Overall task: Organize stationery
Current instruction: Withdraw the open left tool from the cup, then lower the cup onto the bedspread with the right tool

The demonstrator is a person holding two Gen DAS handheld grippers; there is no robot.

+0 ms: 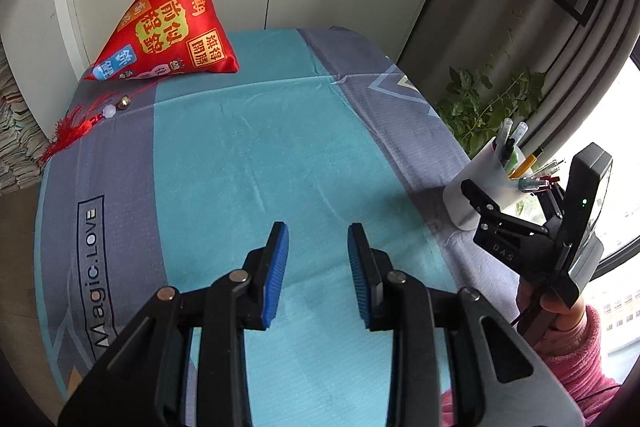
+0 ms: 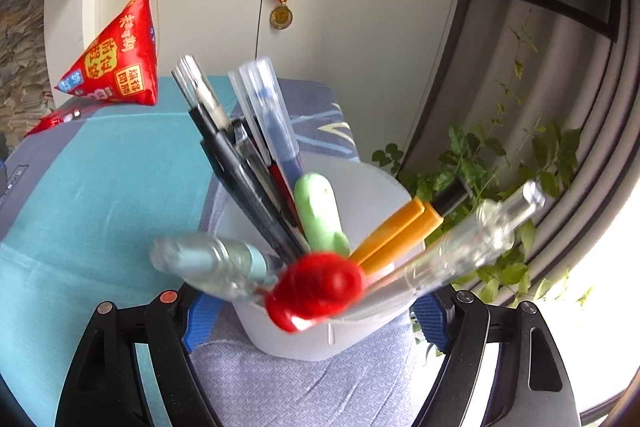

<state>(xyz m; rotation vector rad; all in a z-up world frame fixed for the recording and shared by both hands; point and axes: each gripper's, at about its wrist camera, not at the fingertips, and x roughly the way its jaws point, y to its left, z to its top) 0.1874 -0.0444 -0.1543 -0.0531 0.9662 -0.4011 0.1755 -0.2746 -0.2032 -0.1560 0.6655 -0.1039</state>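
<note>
1. White plastic pen holder [image 2: 360,331] is being kept at the table's right edge, crowded with pens [image 2: 256,131], a green item and an orange marker.
2. Right gripper [image 2: 316,319] is being held released, its pads flanking the holder without pressing.
3. Left gripper [image 1: 318,275] is being held parted over bare cloth [image 1: 248,147], gripping nothing.
4. No loose stationery is being seen; the task is judged nearly complete.
</note>
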